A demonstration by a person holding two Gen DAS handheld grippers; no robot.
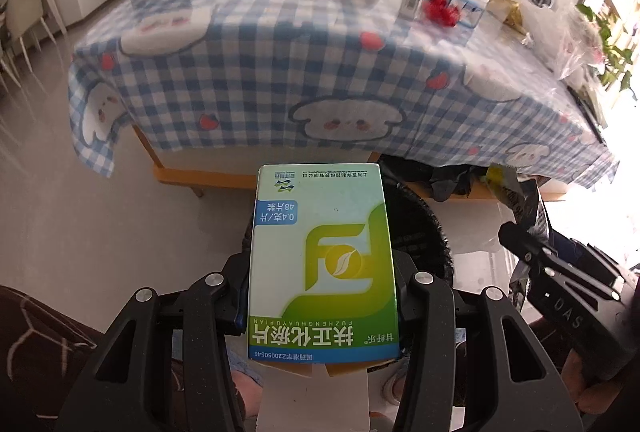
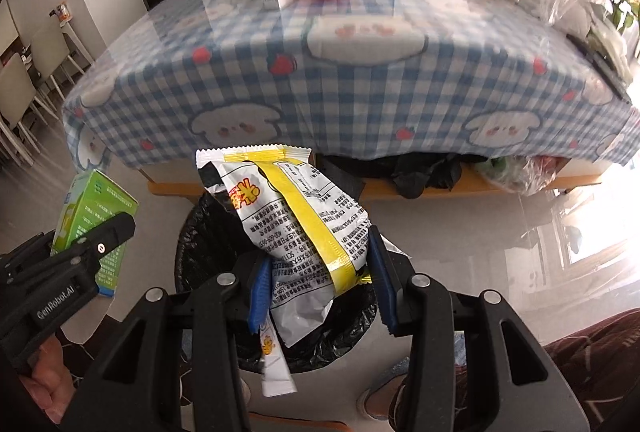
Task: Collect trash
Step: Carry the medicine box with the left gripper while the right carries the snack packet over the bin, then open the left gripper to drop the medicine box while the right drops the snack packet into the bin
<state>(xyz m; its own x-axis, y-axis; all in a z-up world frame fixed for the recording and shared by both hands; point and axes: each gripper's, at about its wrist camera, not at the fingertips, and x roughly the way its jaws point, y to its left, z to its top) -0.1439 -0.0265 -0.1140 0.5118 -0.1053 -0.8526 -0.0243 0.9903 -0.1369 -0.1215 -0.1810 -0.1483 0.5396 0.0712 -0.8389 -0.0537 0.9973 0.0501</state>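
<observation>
My left gripper (image 1: 322,296) is black and holds a box (image 1: 322,264) that is white, green and blue, with white letters on a green band. My right gripper (image 2: 320,284) is black with blue pads (image 2: 259,292); its snack wrapper (image 2: 304,228) is white with a yellow stripe and black print. The bin liner (image 2: 344,328) below is black. The far tablecloth (image 2: 320,83) has blue and white checks, white puppies and red strawberries.

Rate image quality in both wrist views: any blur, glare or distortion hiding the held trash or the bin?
Left wrist view: green box sharp in the left gripper; checked tablecloth motion-blurred, fisheye-bowed; window glare at right. Right wrist view: snack wrapper legible in the right gripper; bin liner dark but readable; floor glare lower right.
</observation>
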